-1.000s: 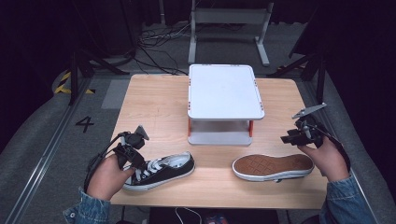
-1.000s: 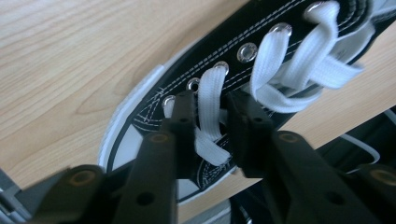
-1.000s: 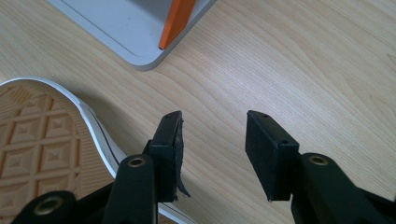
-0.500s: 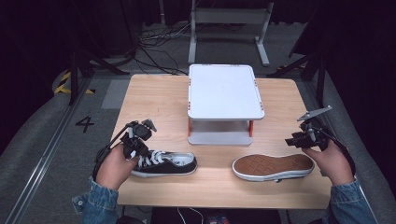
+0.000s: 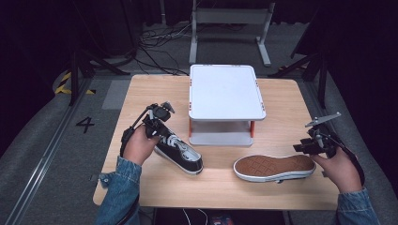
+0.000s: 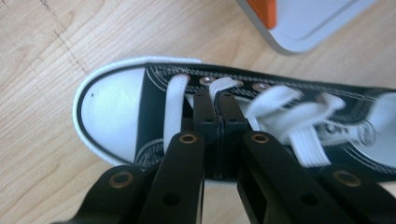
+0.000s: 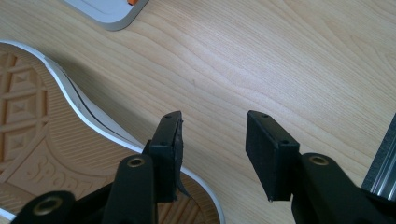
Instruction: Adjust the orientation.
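swung round toward the white stand [image 5: 225,91], the black sneaker [image 5: 180,152] is pinched at its laces by the closed left gripper [image 5: 157,123], unplaced, while its sole-up mate [image 5: 274,168] waits before the stand beside the half-open, empty right gripper [image 5: 307,145].

floor [image 5: 42,154]: grey, marked 4 | backdrop: black | metal stand [image 5: 230,18] behind

White riser stand [image 5: 225,93] blocks the table's [image 5: 281,192] twelve o'clock centre; bare wood lies open at three, nine and six o'clock.
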### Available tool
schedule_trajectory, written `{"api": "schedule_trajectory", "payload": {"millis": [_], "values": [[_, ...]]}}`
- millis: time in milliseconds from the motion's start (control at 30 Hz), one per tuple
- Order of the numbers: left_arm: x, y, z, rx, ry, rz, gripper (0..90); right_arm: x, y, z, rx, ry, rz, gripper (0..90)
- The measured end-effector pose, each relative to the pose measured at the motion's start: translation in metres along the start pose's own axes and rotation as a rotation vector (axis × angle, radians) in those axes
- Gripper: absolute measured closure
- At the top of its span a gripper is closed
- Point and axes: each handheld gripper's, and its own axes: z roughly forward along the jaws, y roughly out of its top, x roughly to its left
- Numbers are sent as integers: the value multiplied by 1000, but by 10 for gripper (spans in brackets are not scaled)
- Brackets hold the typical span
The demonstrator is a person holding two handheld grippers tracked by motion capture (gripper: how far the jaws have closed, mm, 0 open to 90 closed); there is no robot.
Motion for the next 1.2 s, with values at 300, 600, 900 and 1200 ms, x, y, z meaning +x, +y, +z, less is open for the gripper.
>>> {"api": "schedule_trajectory", "payload": {"millis": [300, 600, 900, 1200], "values": [[-19, -20, -30, -95, -126, -119, 358, 0, 4, 0, -15, 8, -6, 567], [-46, -22, 0, 25, -61, -167, 190, 4, 15, 0, -31, 22, -34, 559], [-43, -20, 5, 7, -56, -189, 358, 4, 16, 2, -28, 22, -35, 551], [-51, -26, -10, 11, -72, -53, 849, 5, 17, 2, -29, 21, -39, 550]]}}
